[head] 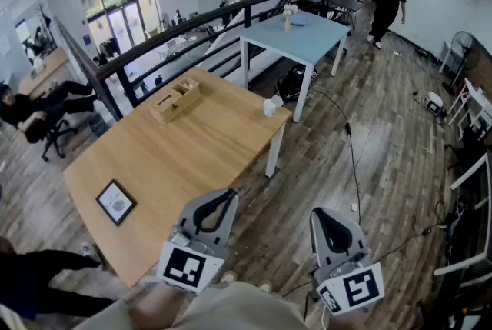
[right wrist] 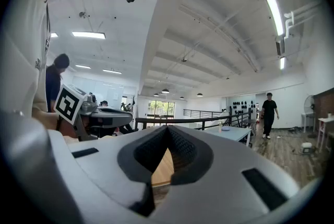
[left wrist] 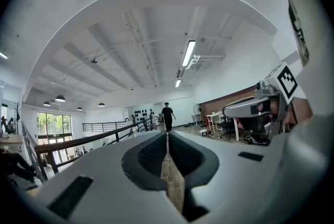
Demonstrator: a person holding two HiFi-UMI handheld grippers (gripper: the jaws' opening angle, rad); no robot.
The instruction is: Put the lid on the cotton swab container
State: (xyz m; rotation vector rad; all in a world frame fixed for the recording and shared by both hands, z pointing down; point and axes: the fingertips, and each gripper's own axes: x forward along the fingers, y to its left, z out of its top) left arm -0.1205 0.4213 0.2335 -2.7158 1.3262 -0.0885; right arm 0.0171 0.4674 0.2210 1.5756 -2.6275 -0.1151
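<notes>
A small white container (head: 270, 107) stands at the far right corner of the wooden table (head: 177, 159), with a small white piece (head: 277, 99) right beside it; I cannot tell from here whether that piece is the lid. Both grippers are held low near the person's body, well short of the container. My left gripper (head: 231, 194) hangs over the table's near right edge, jaws pressed together and empty (left wrist: 167, 137). My right gripper (head: 319, 213) is over the floor to the right of the table, also shut on nothing (right wrist: 168, 129).
A wooden box (head: 175, 100) sits at the table's far side and a black-framed picture (head: 116, 202) near its front left. Behind stand a light blue table (head: 296, 32) and a black railing (head: 192, 25). A person in black (head: 387, 1) walks at the back; a cable (head: 350, 151) crosses the floor.
</notes>
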